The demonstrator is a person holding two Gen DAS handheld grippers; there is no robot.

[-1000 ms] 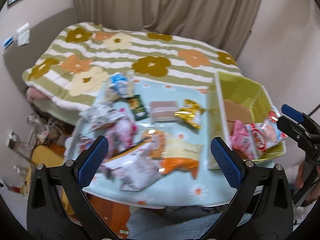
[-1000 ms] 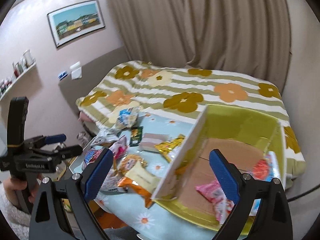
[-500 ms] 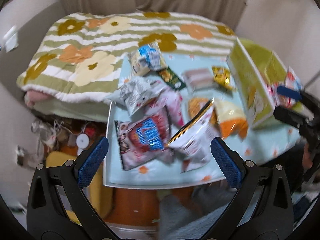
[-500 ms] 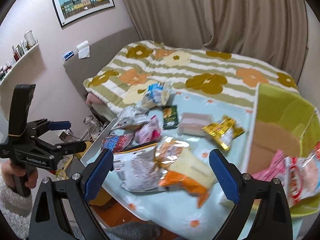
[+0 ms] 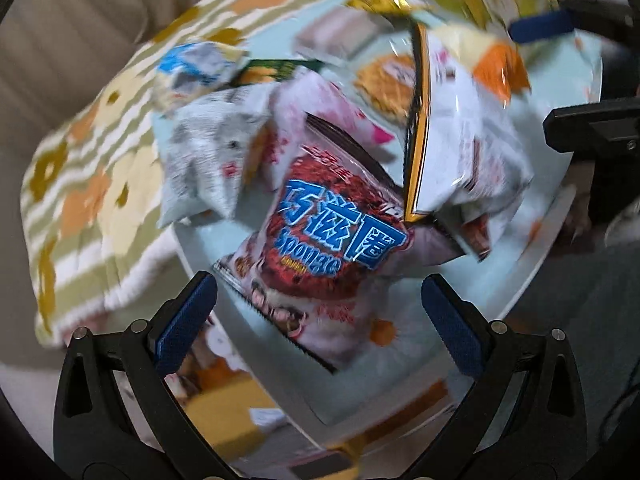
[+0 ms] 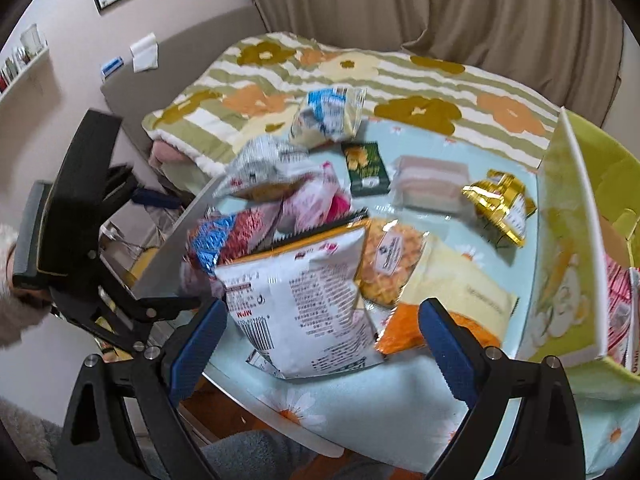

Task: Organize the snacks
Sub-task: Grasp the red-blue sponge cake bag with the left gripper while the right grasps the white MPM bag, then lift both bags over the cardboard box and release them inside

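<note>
Several snack packets lie on a table with a light blue daisy cloth (image 6: 440, 396). A red bag with blue lettering (image 5: 332, 236) lies just ahead of my open, empty left gripper (image 5: 318, 320). A big white bag with a gold edge (image 6: 304, 300) lies between the jaws of my open, empty right gripper (image 6: 320, 344); it also shows in the left wrist view (image 5: 468, 148). A yellow-green box (image 6: 576, 240) at the right holds pink and red packets (image 6: 620, 292).
Also on the table are an orange and cream bag (image 6: 448, 292), a gold packet (image 6: 500, 204), a pink wafer pack (image 6: 430, 184), a dark green packet (image 6: 366, 168), a silver bag (image 6: 264, 160) and a blue and white bag (image 6: 328, 114). A flowered bed (image 6: 360, 72) lies beyond.
My left gripper has dropped close over the table's left corner, near the red bag. My right gripper has swung left from the box to the white bag. Both stay open.
</note>
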